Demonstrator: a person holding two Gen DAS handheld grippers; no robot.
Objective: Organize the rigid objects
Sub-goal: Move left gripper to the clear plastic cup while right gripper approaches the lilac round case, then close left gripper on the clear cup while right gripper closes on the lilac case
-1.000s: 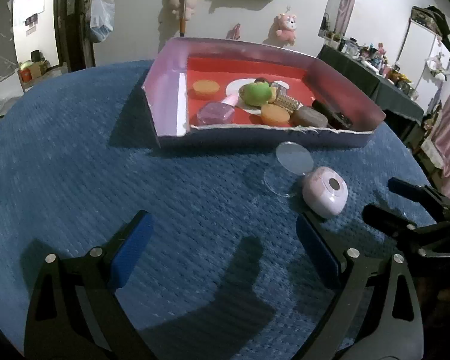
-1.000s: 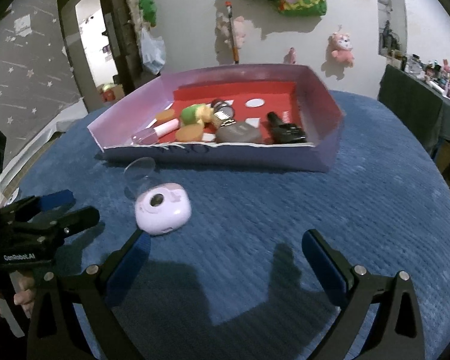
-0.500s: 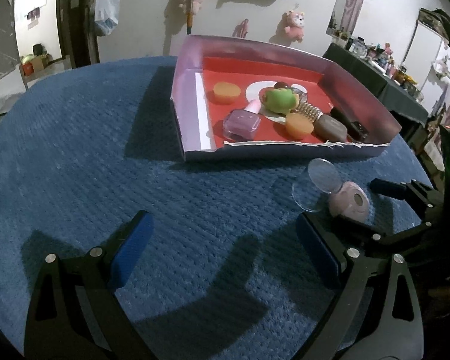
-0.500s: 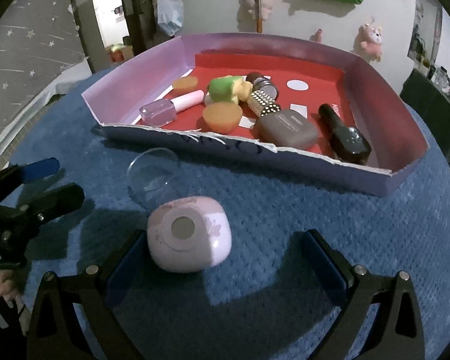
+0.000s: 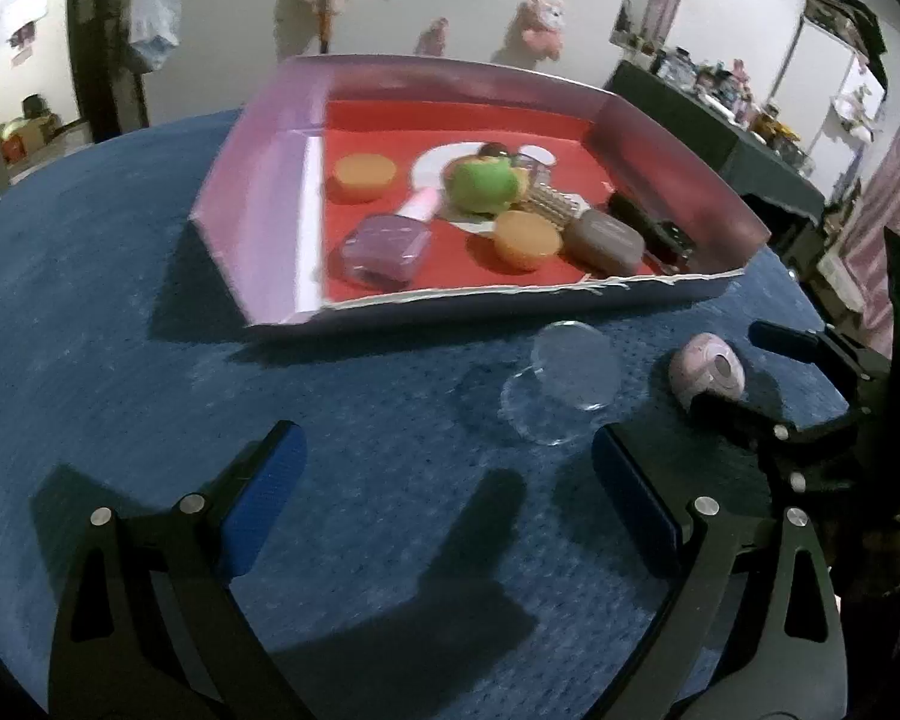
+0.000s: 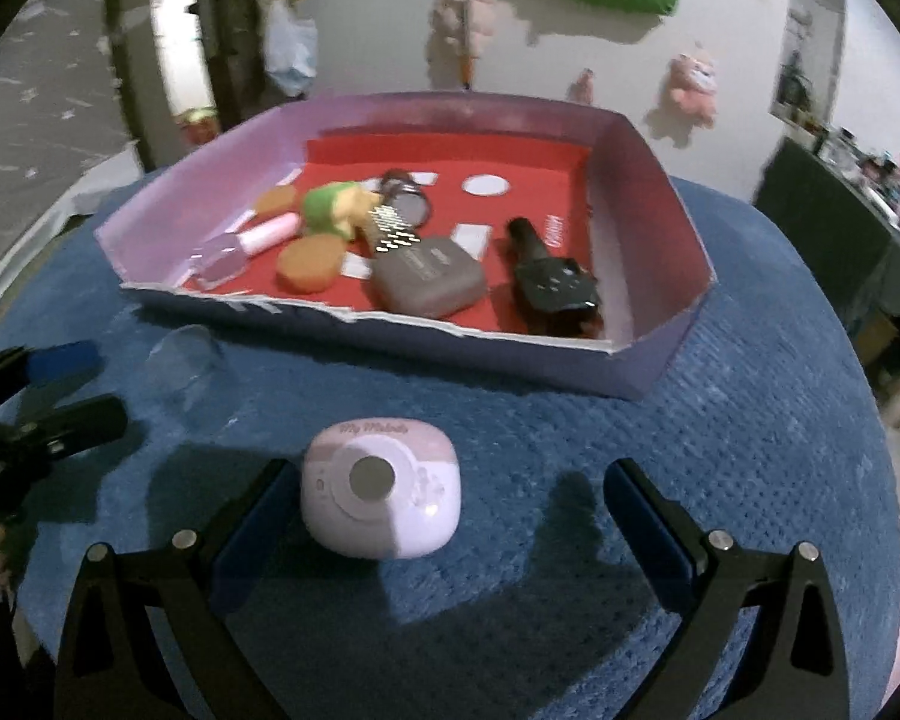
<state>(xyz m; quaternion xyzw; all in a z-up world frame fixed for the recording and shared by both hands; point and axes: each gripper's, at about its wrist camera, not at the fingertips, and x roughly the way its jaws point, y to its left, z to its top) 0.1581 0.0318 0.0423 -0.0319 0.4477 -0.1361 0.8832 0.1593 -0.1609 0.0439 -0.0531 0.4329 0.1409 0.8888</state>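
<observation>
A pink rounded compact case [image 6: 381, 501] lies on the blue cloth [image 6: 570, 438], between the open jaws of my right gripper [image 6: 444, 525] and close to its left finger. It also shows in the left wrist view [image 5: 707, 366]. A clear plastic lid [image 5: 564, 381] lies in front of the purple tray [image 5: 258, 204], and shows faintly in the right wrist view [image 6: 180, 354]. My left gripper [image 5: 450, 498] is open and empty, just short of the lid. The tray holds several small objects.
The tray has a red floor with orange pucks [image 5: 525, 237], a green toy [image 5: 483, 180], a grey case [image 6: 429, 282] and a black bottle [image 6: 549, 279]. My left gripper shows at the left edge of the right wrist view [image 6: 48, 384]. A dark side table [image 5: 744, 150] stands right.
My right gripper has moved forward around the pink case, which now lies between its jaws. My left gripper has drawn closer to the clear lid and the tray.
</observation>
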